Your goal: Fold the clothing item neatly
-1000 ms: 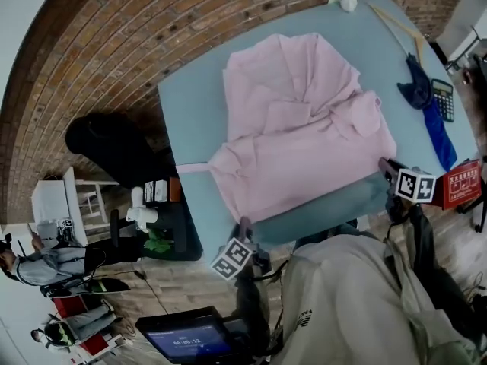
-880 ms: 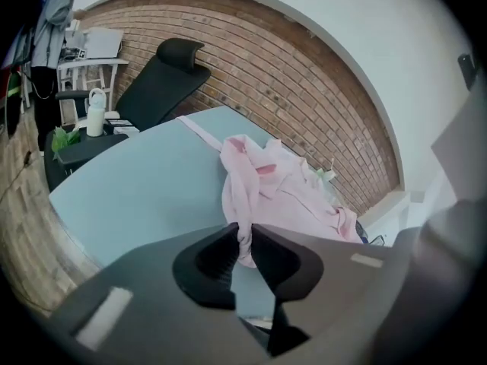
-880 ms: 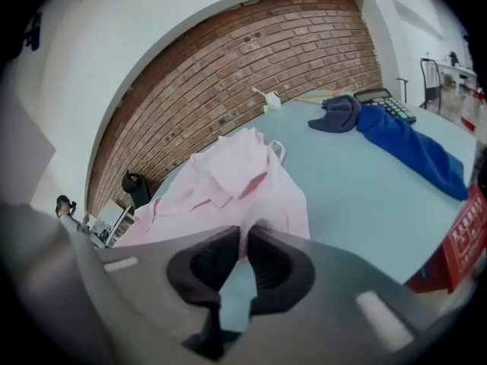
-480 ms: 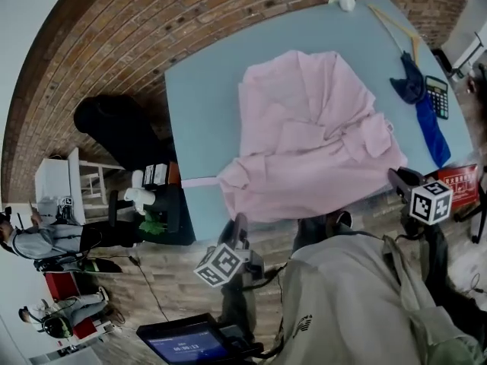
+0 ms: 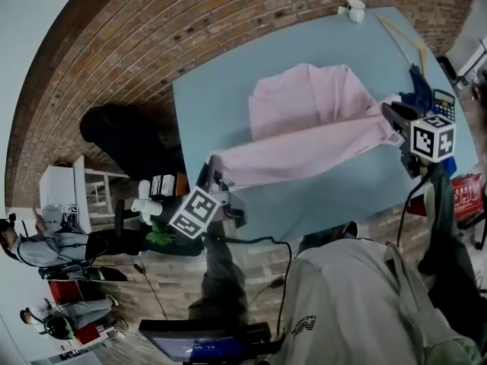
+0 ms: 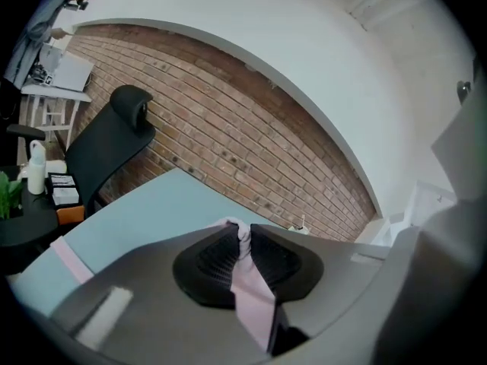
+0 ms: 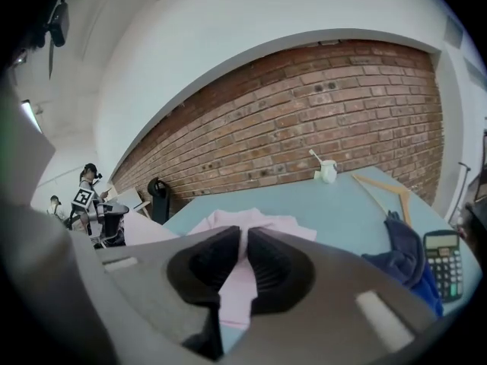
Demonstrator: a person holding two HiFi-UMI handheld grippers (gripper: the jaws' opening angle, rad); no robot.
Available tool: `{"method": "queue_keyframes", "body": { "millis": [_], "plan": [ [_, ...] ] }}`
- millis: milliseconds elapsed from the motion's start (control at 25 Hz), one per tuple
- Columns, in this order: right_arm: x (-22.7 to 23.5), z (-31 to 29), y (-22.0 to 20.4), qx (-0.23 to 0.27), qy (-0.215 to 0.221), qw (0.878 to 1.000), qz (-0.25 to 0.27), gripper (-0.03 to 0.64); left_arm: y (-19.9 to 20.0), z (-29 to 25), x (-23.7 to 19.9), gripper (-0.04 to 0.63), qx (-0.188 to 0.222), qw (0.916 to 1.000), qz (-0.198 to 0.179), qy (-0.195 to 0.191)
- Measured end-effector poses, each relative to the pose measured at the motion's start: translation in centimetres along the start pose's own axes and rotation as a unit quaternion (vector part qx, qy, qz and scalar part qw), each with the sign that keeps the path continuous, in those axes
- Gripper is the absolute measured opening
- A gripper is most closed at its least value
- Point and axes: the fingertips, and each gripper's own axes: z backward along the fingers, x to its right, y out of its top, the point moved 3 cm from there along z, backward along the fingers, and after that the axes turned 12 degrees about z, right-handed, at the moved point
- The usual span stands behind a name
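Clamping the pink shirt [image 5: 304, 109], fingers of left gripper [image 5: 211, 166] and right gripper [image 5: 389, 118] stretch its lifted edge taut.

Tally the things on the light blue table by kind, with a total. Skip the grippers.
Cloth items: 2, a pink fabric shirt and a dark blue crumpled cloth
White cup: 1
Wooden clothes hanger: 1
Black calculator: 1
Total: 5
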Motion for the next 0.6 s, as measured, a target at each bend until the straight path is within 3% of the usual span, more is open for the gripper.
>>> {"method": "queue_keyframes", "body": {
  "millis": [320, 600],
  "plan": [
    [5.3, -12.4, 4.5, -0.005, -0.026, 0.999, -0.023, 0.039, 4.7, -13.2, -2.4, 0.054, -0.009, 0.9998, 0.016, 0.008],
    [9.4, -21.9, 2.3, -0.042, -0.038, 0.997, -0.046, 0.04, 4.6, -23.2, -6.9, 0.057, -0.033, 0.9986, 0.012, 0.04]
  ]
}}
